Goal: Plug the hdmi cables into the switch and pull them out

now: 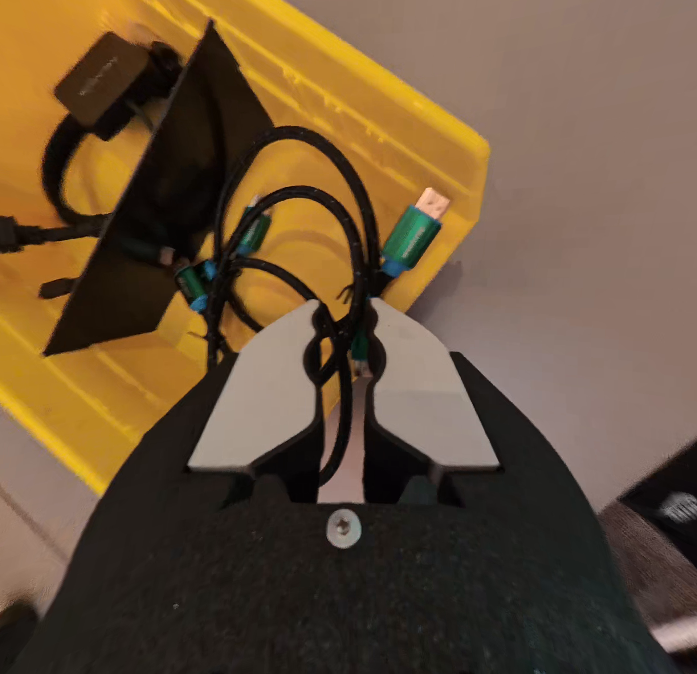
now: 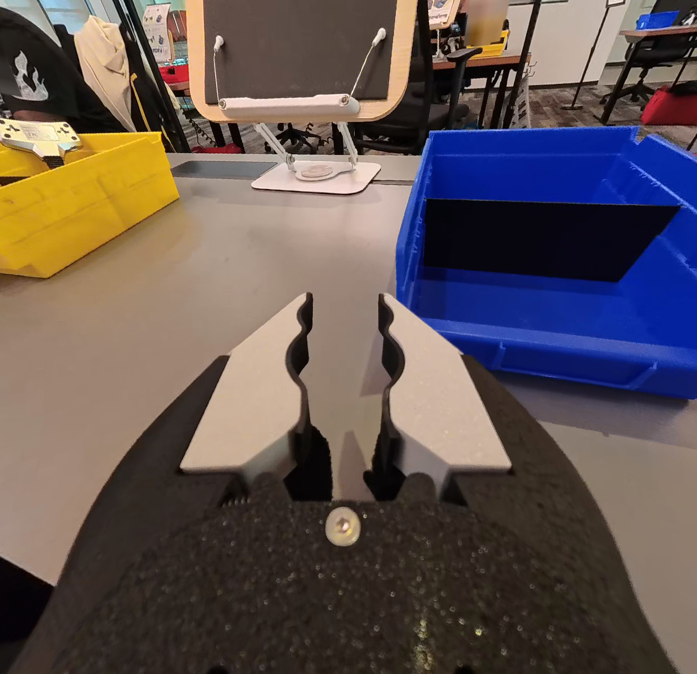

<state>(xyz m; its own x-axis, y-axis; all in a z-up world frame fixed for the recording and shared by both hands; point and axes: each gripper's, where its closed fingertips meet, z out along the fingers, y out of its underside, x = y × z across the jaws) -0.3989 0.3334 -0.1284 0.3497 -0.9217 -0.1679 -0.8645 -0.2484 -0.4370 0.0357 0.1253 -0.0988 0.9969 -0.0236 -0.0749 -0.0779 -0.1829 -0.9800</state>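
Bundle of black braided cables (image 1: pixel 350 210) with green plugs, gripped by the left tongs (image 1: pixel 344 305) above the near compartment of a yellow bin (image 1: pixel 339 90). The left tongs reach down over the bin's corner, their tips pressed nearly together on several cable strands that run through the narrow gap between them; one green plug sits deep in that gap, and one strand passes on toward the tool's body. The loops arch away from the tips. The clearest plug (image 1: pixel 413 237) lies beside the bin's side wall, its long axis slanting, its metal end pointing away from the tongs and its blue collar toward them; two further green plugs lie lower in the tangle, near a black divider (image 1: pixel 158 210) that stands upright across the bin. Beyond the divider rests the switch (image 1: pixel 100 80), a small black box with its own black lead coiled beside it. The right tongs (image 2: pixel 345 301) are held level and low over the grey surface (image 2: pixel 188 316), spread and holding nothing, aimed between the yellow bin on the left and a blue bin (image 2: pixel 528 339) with a black divider on the right.
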